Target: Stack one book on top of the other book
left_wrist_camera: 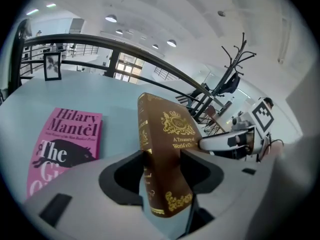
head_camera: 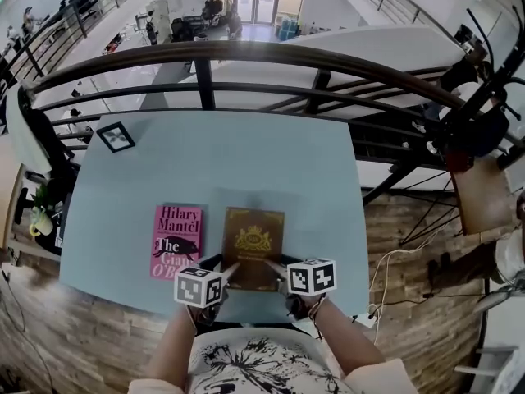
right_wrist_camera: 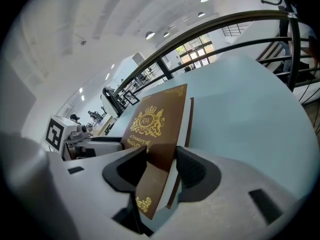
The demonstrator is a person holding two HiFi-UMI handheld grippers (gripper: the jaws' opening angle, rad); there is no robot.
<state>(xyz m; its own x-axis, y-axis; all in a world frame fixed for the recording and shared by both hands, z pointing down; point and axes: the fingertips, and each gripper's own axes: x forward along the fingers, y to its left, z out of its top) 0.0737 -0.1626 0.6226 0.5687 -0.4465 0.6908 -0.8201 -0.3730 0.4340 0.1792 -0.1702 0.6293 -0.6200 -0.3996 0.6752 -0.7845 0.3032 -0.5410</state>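
Observation:
A brown book with a gold crest [head_camera: 253, 246] is held above the pale blue table [head_camera: 312, 179] near its front edge. My left gripper [head_camera: 220, 271] is shut on its spine side [left_wrist_camera: 150, 149], and my right gripper [head_camera: 275, 271] is shut on its page-edge side [right_wrist_camera: 160, 134]. Both pairs of jaws press on the covers. A pink book [head_camera: 176, 240] lies flat on the table just left of the brown one, also in the left gripper view [left_wrist_camera: 62, 144]. The right gripper's marker cube [left_wrist_camera: 263, 114] shows past the brown book in the left gripper view.
A small framed picture [head_camera: 116, 136] stands at the table's back left corner. A dark curved railing [head_camera: 246, 56] runs behind the table. A coat stand [head_camera: 476, 97] and a wooden surface [head_camera: 480, 195] are at the right. The person's patterned shirt [head_camera: 254, 368] fills the bottom.

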